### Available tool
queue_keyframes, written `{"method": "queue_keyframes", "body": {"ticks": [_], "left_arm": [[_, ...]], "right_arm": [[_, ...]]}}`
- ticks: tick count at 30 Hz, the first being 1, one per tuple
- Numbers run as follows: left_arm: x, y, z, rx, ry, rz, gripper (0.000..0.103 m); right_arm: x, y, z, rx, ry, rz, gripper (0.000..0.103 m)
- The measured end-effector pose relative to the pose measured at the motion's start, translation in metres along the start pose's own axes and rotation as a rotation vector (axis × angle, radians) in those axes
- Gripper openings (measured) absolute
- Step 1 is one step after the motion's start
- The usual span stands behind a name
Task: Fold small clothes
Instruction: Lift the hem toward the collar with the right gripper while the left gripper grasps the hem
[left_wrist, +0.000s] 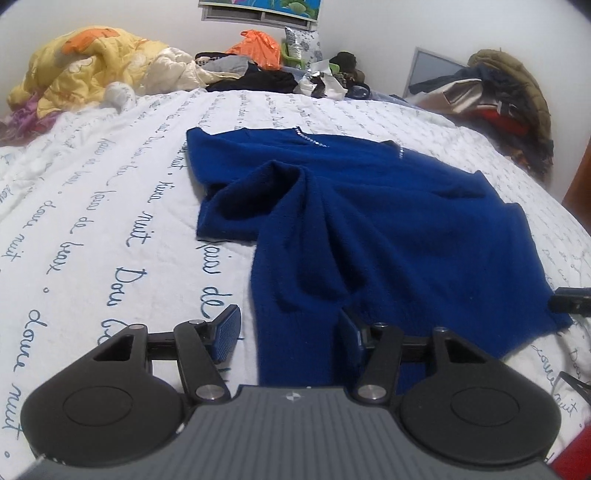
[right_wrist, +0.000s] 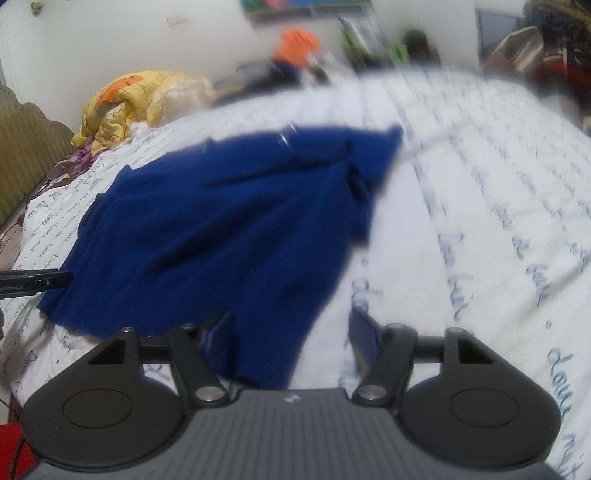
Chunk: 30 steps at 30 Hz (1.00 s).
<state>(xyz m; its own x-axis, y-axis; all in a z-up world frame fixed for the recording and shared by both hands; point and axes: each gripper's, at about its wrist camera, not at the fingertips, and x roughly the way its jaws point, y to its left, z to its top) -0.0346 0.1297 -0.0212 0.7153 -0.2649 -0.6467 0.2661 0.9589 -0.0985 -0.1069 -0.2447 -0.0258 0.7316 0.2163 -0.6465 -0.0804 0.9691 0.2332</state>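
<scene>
White bedding (left_wrist: 110, 229) with blue script carries a blue sweater (left_wrist: 388, 229) lying spread out. Left gripper (left_wrist: 288, 332) and right gripper (right_wrist: 291, 332) both stand released over its near hem corners, grasping nothing.

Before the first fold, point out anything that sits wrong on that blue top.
The blue top is not flat on the white bedspread. In the left wrist view its left sleeve is flopped inward over the body in a bunched ridge, and creases fan down toward the hem. No damage is visible.
</scene>
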Motion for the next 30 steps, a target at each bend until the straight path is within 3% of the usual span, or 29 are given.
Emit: {"method": "queue_keyframes", "body": {"ticks": [2, 5, 8, 10, 11, 13, 18, 24, 30], "left_arm": [[-0.002, -0.005, -0.003, 0.019, -0.001, 0.001, 0.055], [-0.003, -0.012, -0.007, 0.049, -0.013, 0.011, 0.048], [-0.003, -0.009, -0.008, 0.003, -0.025, 0.004, 0.033], [-0.002, -0.006, -0.007, -0.028, -0.024, 0.007, 0.01], [-0.003, -0.004, -0.005, -0.049, -0.019, -0.004, 0.009], [-0.005, -0.001, -0.004, -0.087, -0.012, -0.01, 0.007], [-0.033, -0.004, 0.007, -0.123, -0.072, -0.05, 0.006], [-0.096, -0.003, 0.031, -0.134, -0.213, -0.177, 0.006], [-0.138, -0.004, 0.039, -0.127, -0.247, -0.254, 0.006]], "right_arm": [[-0.001, 0.008, -0.005, -0.036, 0.0, -0.007, 0.066], [0.0, 0.019, -0.01, -0.086, -0.007, -0.018, 0.053], [0.001, 0.026, -0.012, -0.117, -0.016, -0.034, 0.034], [0.0, 0.026, -0.012, -0.109, -0.017, -0.02, 0.024], [0.0, 0.025, -0.011, -0.106, -0.019, -0.013, 0.017], [-0.001, 0.022, -0.009, -0.082, -0.02, 0.01, 0.01], [-0.02, 0.012, 0.004, -0.018, -0.059, 0.114, 0.008], [-0.064, -0.004, 0.021, 0.05, -0.137, 0.373, 0.008], [-0.103, -0.019, 0.028, 0.094, -0.193, 0.561, 0.008]]}}
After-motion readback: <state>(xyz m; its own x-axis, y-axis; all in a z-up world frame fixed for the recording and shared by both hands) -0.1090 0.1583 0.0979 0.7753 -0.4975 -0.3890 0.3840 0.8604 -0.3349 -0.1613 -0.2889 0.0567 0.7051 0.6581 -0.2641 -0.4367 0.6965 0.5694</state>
